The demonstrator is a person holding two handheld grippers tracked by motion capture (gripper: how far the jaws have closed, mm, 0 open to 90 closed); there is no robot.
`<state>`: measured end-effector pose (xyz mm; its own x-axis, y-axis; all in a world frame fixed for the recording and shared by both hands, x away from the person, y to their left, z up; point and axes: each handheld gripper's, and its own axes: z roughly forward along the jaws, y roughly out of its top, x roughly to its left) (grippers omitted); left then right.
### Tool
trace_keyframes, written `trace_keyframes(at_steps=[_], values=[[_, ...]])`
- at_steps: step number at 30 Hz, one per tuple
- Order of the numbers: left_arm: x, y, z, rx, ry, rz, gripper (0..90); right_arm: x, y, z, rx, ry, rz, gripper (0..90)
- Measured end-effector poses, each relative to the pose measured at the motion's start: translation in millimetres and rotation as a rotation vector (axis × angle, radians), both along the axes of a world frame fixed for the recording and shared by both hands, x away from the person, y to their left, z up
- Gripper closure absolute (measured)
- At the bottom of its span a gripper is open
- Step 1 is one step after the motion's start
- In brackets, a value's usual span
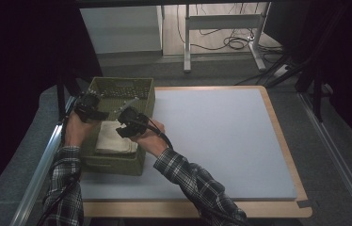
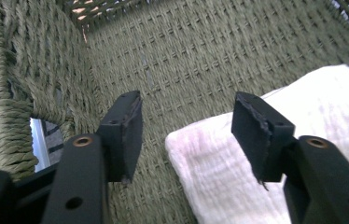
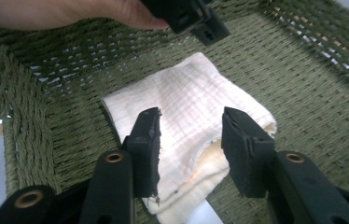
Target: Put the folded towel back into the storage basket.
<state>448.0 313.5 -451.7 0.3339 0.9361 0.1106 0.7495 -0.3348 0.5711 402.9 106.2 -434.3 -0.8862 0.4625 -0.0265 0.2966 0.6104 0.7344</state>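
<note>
Since the folded cloth (image 1: pixel 116 139) now lies flat on the basket (image 1: pixel 142 89) floor at its 6 o'clock end, w/ both the left gripper (image 2: pixel 186 128) & right gripper (image 3: pixel 190 140) jaws spread and pinching nothing, lift both straight up w/o snagging fabric.

A big pale mat (image 1: pixel 221 141) lies flat on a wooden table (image 1: pixel 284 141), and the wood shows like a thin frame around it. Behind the table stands a white metal stand (image 1: pixel 221 21) on a light wooden floor, with black cables (image 1: pixel 233 42) curled up near its feet. A silver rail (image 1: pixel 40 169) runs along the left side of the table.
</note>
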Motion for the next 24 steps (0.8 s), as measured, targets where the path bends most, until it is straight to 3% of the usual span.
trace_keyframes(at_steps=[10,16,24], values=[[-9.2,-7.6,9.0,-0.095,-0.068,-0.009,26.0,-1.2,-27.8,5.7,0.07,-0.041,0.007,39.8],[-13.0,-18.0,13.0,-0.116,-0.083,-0.02,17.7,-3.6,-44.2,7.3,0.095,-0.061,0.005,32.6],[-19.0,-29.5,15.8,-0.208,-0.098,-0.05,9.7,-7.3,-68.9,11.2,0.128,-0.066,-0.002,27.7]])
